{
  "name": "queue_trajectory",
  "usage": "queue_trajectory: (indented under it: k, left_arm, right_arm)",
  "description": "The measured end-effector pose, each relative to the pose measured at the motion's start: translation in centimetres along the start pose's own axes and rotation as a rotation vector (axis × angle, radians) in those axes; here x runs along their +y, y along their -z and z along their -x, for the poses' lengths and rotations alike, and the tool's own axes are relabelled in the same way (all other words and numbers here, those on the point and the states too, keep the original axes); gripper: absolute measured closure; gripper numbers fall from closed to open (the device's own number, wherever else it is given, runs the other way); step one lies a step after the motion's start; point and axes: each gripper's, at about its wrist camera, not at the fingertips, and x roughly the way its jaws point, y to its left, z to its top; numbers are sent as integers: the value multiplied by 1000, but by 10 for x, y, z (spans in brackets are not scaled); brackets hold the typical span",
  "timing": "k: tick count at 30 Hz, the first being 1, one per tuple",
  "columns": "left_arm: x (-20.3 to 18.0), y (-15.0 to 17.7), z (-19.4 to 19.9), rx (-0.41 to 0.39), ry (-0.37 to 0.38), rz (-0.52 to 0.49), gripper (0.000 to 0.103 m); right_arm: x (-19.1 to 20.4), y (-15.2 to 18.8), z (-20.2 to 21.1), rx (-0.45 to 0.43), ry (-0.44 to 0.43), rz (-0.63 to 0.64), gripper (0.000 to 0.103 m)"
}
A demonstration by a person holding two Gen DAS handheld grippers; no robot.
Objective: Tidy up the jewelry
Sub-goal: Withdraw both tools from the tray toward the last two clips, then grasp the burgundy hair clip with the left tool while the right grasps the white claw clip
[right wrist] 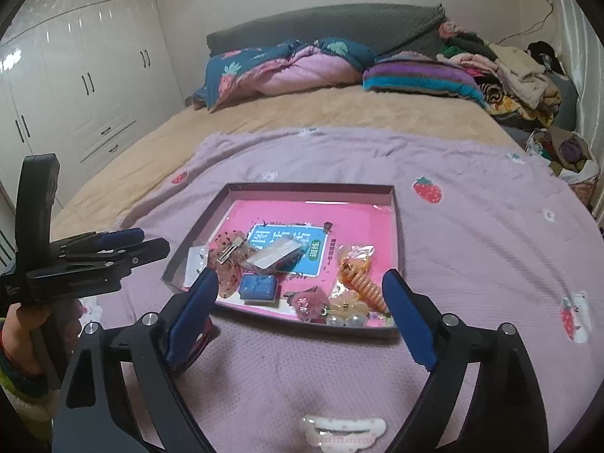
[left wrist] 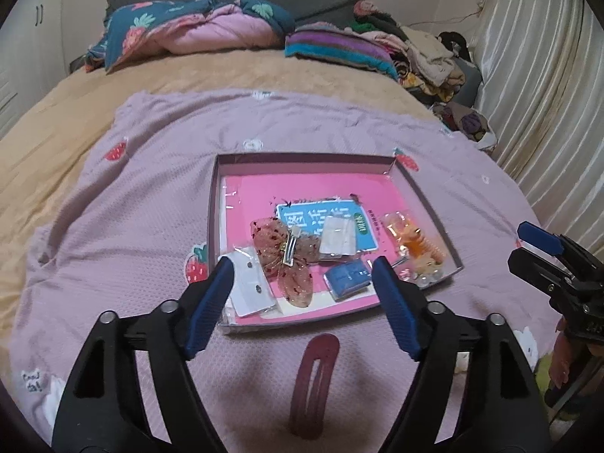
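A shallow box (left wrist: 222,158) with a pink floor lies on the lilac blanket and holds a sheer bow clip (left wrist: 290,260), a blue pad (left wrist: 348,277), an earring card (left wrist: 251,283), an orange coil clip (left wrist: 422,245) and pearls. My left gripper (left wrist: 302,264) is open over the box's near edge; a dark red snap clip (left wrist: 313,381) lies on the blanket below it. My right gripper (right wrist: 300,277) is open over the same box (right wrist: 392,192); a white-pink clip (right wrist: 341,430) lies on the blanket beneath it. Each gripper shows in the other's view: the right one (left wrist: 540,241), the left one (right wrist: 124,241).
The lilac strawberry blanket (left wrist: 124,204) covers a tan bed. Pillows and a quilt (left wrist: 196,26) lie at the headboard. A heap of clothes (left wrist: 426,56) sits at the far right by a curtain. White wardrobes (right wrist: 75,75) stand to the left.
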Motion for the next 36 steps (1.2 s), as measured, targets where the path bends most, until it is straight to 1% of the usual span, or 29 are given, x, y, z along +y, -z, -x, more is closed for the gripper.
queue_trajectory:
  k: [1,3,5,6,15,23,32,36]
  left_arm:
    - [0,0,4,-6,-2,-1,29]
    - [-2,0,11,-18,-4,-3,29]
    - [-3,0,20,-35,-15,-1,11]
    - [-4,1,24,-43,-16,0,11]
    - [-6,15,46,-61,-28,6,10]
    - [-11,35,52,-37,-47,-12,10]
    - [-13,61,57,-16,-60,-10,10]
    - [-14,72,53,-2,-54,-8,10]
  right_arm:
    - [0,0,4,-4,2,0,15]
    - [0,1,14,-17,9,0,15]
    - [-1,2,22,-29,13,-2,14]
    - [-2,3,26,-34,14,-4,14]
    - [-4,15,59,-62,36,-6,14]
    - [-9,36,77,-75,53,-19,12]
    - [-12,63,83,-50,65,-36,10]
    - [-11,74,84,-32,65,-36,9]
